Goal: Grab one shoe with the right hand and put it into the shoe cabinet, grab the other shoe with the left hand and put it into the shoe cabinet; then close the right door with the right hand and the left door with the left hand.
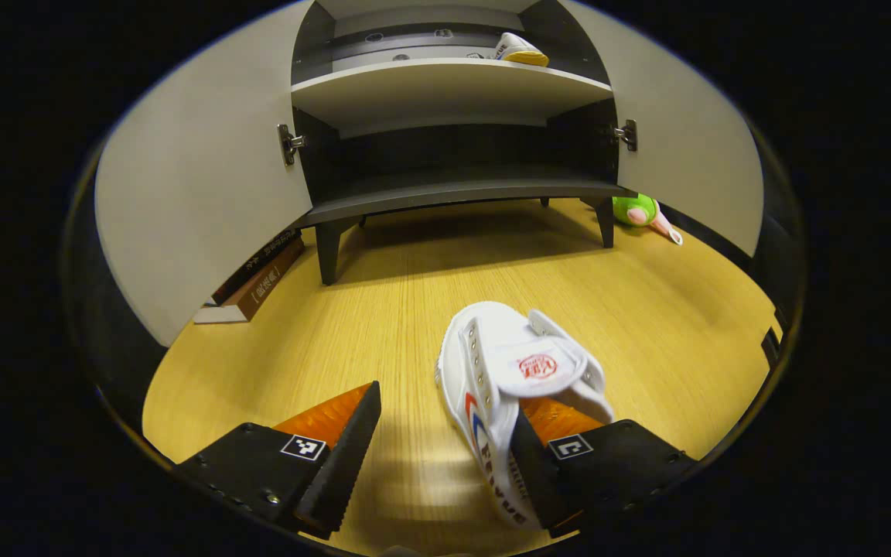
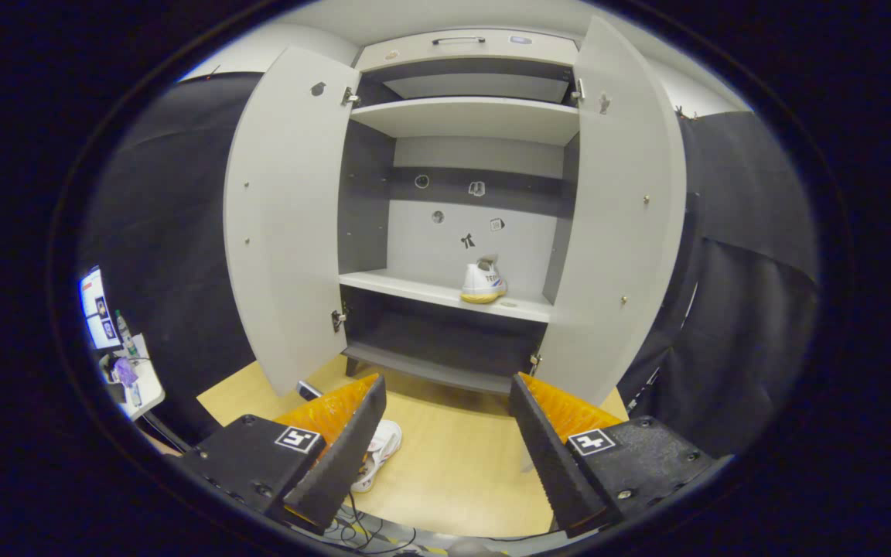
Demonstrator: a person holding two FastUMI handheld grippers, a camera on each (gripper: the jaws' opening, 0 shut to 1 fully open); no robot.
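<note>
**1 shoe shelved, 1 still on the floor as our left gripper lines up**

We hold the left gripper (image 1: 445, 433) low over the wooden floor (image 1: 384, 309), its 2 fingers spread wide with nothing pressed between them. The white shoe (image 1: 519, 379) lies on its side just ahead of the right-hand finger (image 1: 538, 472); from the left gripper view that finger appears to overlap the shoe's sole edge, though we cannot tell whether it touches. The gap between the fingers sits mostly to the left of the shoe, over bare floor.

To do this grab well, we judge that the gripper should slide to its right until the shoe's body sits squarely between both fingers, then close across the firm sole and sidewall and not on the loose strap, which would likely flop or slip.

Beyond the fingertips, the shoe cabinet (image 1: 453, 186) stands with both doors swung open. The other shoe (image 2: 483, 283) already rests on the middle shelf (image 2: 414, 291), beyond the right gripper (image 2: 445, 425), whose fingers stand apart and empty, raised well back from the cabinet. The floor shoe peeks out just past that gripper's left-hand finger.

A green plush toy (image 1: 637, 210) lies by the cabinet's right leg, and books (image 1: 256, 282) lean under the left door, both well clear of the approach
</note>
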